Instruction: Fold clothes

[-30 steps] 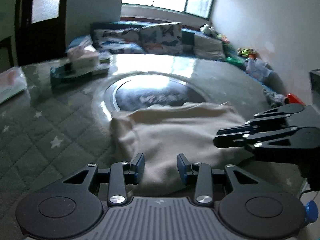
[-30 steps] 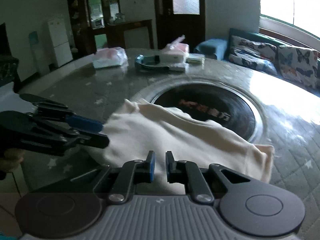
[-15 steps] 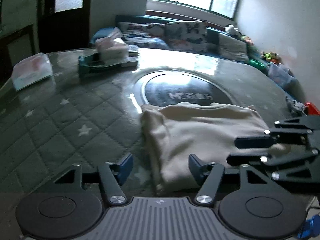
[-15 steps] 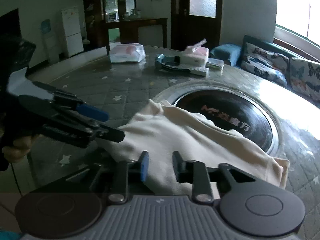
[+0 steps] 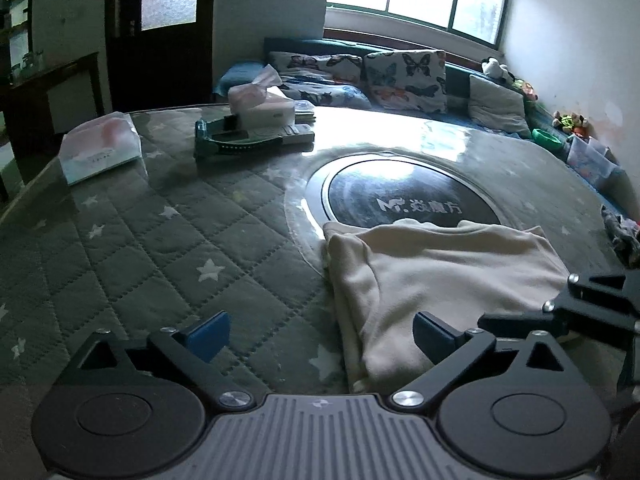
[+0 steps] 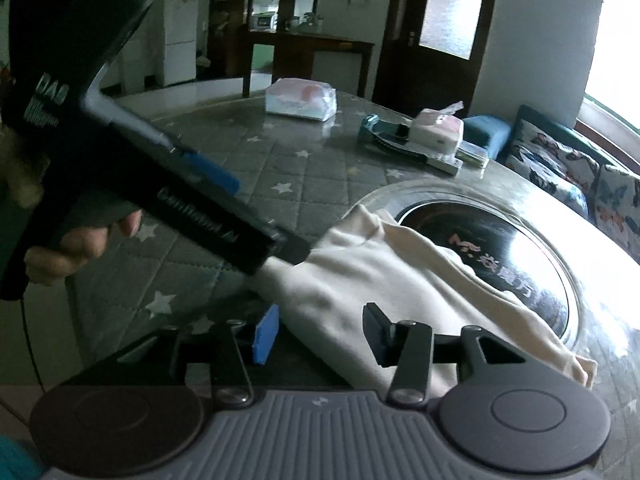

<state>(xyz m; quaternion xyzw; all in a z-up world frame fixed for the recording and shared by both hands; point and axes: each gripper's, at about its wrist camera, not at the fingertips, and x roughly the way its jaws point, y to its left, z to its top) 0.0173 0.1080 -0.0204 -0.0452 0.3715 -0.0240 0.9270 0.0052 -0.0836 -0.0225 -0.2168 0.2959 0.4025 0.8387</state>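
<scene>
A cream garment point(image 5: 440, 272) lies folded on the quilted, star-patterned table cover, its far edge on the glass turntable. In the left wrist view my left gripper point(image 5: 320, 336) stands wide open at the garment's near left corner, and only its right finger is over the cloth. My right gripper point(image 5: 532, 302) reaches in from the right edge. In the right wrist view the right gripper point(image 6: 320, 332) is open over the garment point(image 6: 380, 280) near edge, nothing between its pads. The left gripper point(image 6: 270, 218), held by a hand point(image 6: 68, 248), points at the cloth's left corner.
A dark round turntable point(image 5: 412, 196) fills the table's middle. Farther left are a wrapped tissue pack point(image 5: 100, 148), a green tray point(image 5: 240, 140) and a tissue box point(image 5: 256, 100). A dark cloth point(image 5: 624, 236) lies at the right edge. A sofa with cushions point(image 5: 404, 76) runs behind.
Both grippers have opened wider, from nearly shut a second ago. Both have drawn back from the cloth. The folded garment lies still.
</scene>
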